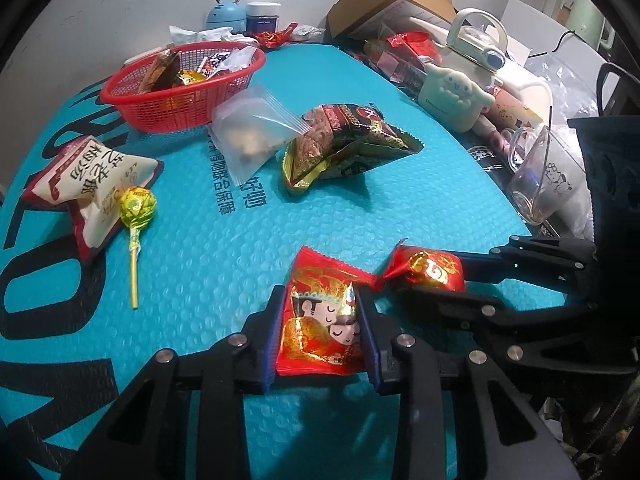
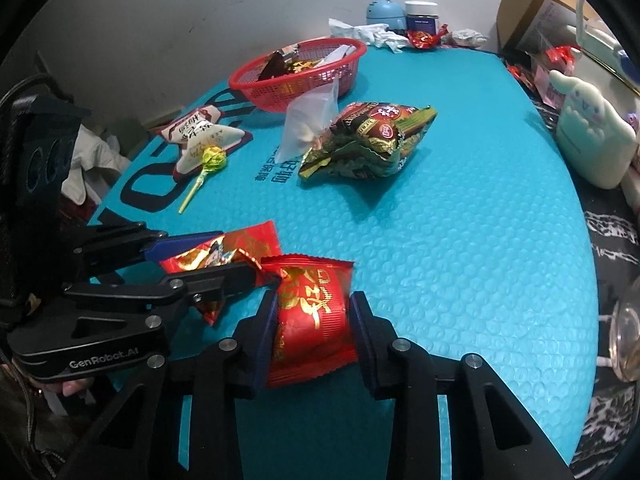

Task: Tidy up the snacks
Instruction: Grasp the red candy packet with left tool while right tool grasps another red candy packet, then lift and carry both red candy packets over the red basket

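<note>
Both tools clamped on red snack packets

The left tool pinched the cartoon-couple packet, long axis pointing away; the right tool gripped the gold-lettered packet likewise on the bench.

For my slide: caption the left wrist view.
Left claw clamps a red cartoon-couple packet beside the right claw.

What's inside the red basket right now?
The red basket holds several wrapped snacks: a dark brown packet, gold-wrapped pieces and a white packet. Whatever lies beneath them, toward the basket's bottom, is covered.
</note>
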### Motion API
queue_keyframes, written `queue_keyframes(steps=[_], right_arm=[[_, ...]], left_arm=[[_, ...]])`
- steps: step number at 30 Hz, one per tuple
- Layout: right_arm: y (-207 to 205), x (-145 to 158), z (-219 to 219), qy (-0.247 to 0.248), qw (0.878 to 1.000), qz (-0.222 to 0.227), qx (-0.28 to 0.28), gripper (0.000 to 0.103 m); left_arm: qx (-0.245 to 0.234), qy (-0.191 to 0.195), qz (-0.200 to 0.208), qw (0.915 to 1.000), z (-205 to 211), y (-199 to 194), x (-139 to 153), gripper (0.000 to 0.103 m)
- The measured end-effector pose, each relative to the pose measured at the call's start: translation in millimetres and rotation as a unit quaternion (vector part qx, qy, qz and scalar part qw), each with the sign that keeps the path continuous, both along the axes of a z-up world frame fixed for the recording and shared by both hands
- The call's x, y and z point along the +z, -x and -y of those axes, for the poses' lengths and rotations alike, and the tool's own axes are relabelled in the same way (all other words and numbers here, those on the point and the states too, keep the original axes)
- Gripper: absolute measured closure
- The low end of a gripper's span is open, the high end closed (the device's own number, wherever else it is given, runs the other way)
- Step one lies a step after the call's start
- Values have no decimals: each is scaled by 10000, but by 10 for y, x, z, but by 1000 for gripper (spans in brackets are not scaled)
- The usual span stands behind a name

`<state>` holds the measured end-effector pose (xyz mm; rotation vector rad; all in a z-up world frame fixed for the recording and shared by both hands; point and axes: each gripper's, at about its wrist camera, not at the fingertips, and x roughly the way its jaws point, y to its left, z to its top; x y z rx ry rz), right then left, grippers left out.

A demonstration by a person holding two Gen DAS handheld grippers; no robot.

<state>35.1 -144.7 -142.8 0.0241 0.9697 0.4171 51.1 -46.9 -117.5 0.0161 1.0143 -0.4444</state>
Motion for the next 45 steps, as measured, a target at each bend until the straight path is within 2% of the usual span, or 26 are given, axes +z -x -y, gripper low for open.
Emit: queue_keyframes(steps=[7, 25, 34, 45], right_arm=[[135, 35, -14, -78, 10000, 31, -23, 68], [586, 333, -91, -296, 9982, 519, -22, 68], [532, 596, -153, -300, 9960, 833, 80, 68], [310, 1023, -262, -128, 9896, 1400, 292, 68]], left_arm=[[73, 36, 51, 10000, -26, 156, 57, 70], [263, 342, 622, 9971, -182, 640, 469, 70], [334, 562, 992, 9929, -281, 627, 762, 70], [428, 686, 1461, 9860, -375, 399, 1166, 70]])
